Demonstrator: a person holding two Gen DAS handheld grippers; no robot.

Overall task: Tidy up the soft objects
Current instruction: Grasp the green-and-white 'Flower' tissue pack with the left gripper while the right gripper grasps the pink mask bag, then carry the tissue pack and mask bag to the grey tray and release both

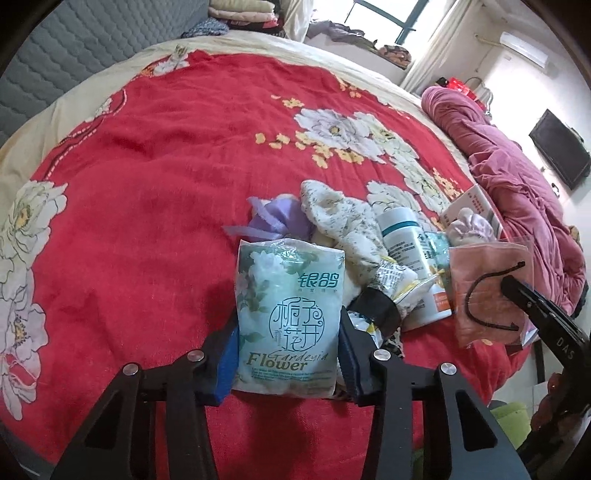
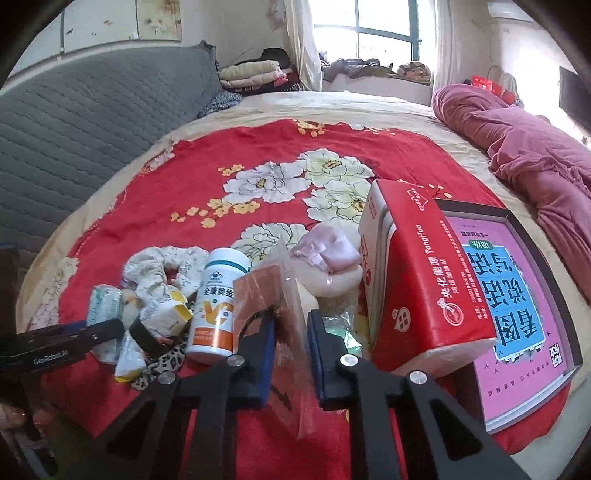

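I'm working in a home bedroom. A wide bed (image 1: 166,184) fills my view, spread with a red blanket (image 2: 192,192) printed with big white flowers. A grey quilted headboard (image 2: 92,122) runs along one side, and a rumpled pink quilt (image 2: 535,147) is heaped at the far edge. Folded clothes (image 2: 251,74) are stacked by the curtained window (image 2: 384,29). On the white wall I see an air conditioner (image 1: 524,48) up high and a dark flat television (image 1: 559,147) below it.
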